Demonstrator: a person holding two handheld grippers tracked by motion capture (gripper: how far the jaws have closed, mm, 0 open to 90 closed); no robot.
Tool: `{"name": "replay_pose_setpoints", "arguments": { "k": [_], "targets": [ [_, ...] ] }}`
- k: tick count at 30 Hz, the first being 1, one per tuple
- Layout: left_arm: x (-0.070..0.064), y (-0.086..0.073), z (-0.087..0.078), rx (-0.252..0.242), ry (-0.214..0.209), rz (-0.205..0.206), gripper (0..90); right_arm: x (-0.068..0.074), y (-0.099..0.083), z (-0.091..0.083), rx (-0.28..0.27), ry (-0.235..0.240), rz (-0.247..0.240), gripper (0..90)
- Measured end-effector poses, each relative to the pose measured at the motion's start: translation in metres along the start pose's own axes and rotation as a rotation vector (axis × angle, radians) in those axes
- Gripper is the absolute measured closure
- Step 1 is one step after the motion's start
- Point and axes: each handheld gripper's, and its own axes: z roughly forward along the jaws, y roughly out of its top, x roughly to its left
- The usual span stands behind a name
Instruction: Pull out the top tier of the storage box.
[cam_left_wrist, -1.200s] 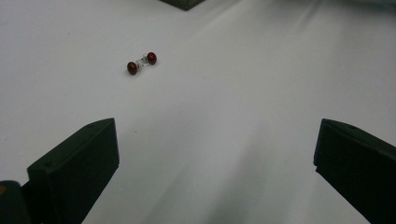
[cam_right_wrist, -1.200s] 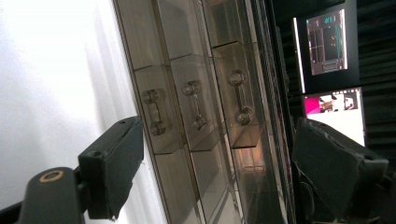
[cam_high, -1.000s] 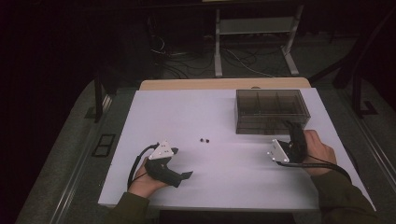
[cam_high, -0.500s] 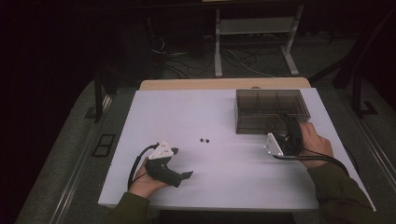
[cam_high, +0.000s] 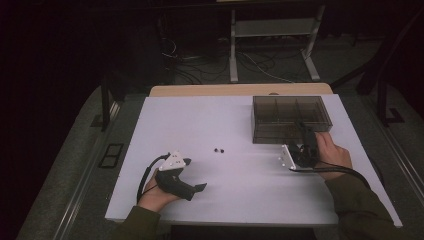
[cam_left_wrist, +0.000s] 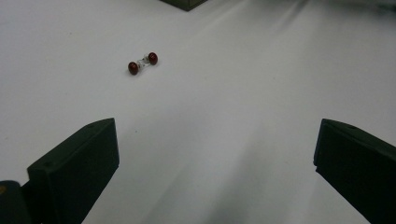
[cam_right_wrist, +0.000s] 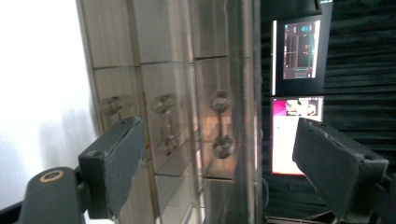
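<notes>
The right gripper (cam_right_wrist: 217, 154) has its jaws spread wide with nothing between them, turned on its side at the near edge of the box (cam_right_wrist: 187, 70). Through the box's smoky clear wall, small dumbbell-shaped pieces (cam_right_wrist: 219, 123) show in several compartments, each with its long axis along the wall. In the high view the right gripper (cam_high: 301, 131) touches or nearly touches the box (cam_high: 290, 119) at its near right part, the hand (cam_high: 332, 155) behind it.

The left gripper (cam_left_wrist: 215, 154) is also wide open and holds nothing, low over the white table (cam_left_wrist: 233, 93). Ahead of it, well apart, lies a barbell (cam_left_wrist: 143, 63): two dark red balls joined by a short clear bar, flat on the table. In the high view the barbell (cam_high: 219, 150) lies mid-table, its long axis running left to right, between the left gripper (cam_high: 197, 186) and the box.
</notes>
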Motion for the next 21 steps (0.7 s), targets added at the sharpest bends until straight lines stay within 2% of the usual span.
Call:
{"name": "replay_pose_setpoints", "arguments": {
  "k": [6, 7, 12, 13, 21],
  "targets": [
    [0.0004, -0.0004, 0.0002, 0.003, 0.001, 0.001, 0.0, 0.0017, -0.0032, 0.0014, 0.009, -0.02, -0.007, 16.9],
    [0.0006, -0.0005, 0.0, 0.001, 0.001, -0.001, 0.0, 0.0009, -0.0039, 0.0003, 0.016, -0.032, -0.01, 25.7],
    [0.0005, -0.0004, -0.0002, 0.001, 0.002, 0.001, 0.0, 0.001, -0.0039, -0.0004, 0.027, -0.043, -0.011, 27.5],
    [0.0004, -0.0004, -0.0001, 0.003, 0.002, 0.003, 0.0, 0.0026, -0.0036, -0.0006, 0.033, -0.054, -0.025, 32.6],
    [0.0008, -0.0005, -0.0003, 0.002, 0.003, 0.003, 0.0, 0.0047, -0.0035, -0.0007, 0.045, -0.073, -0.037, 44.7]
  ]
}}
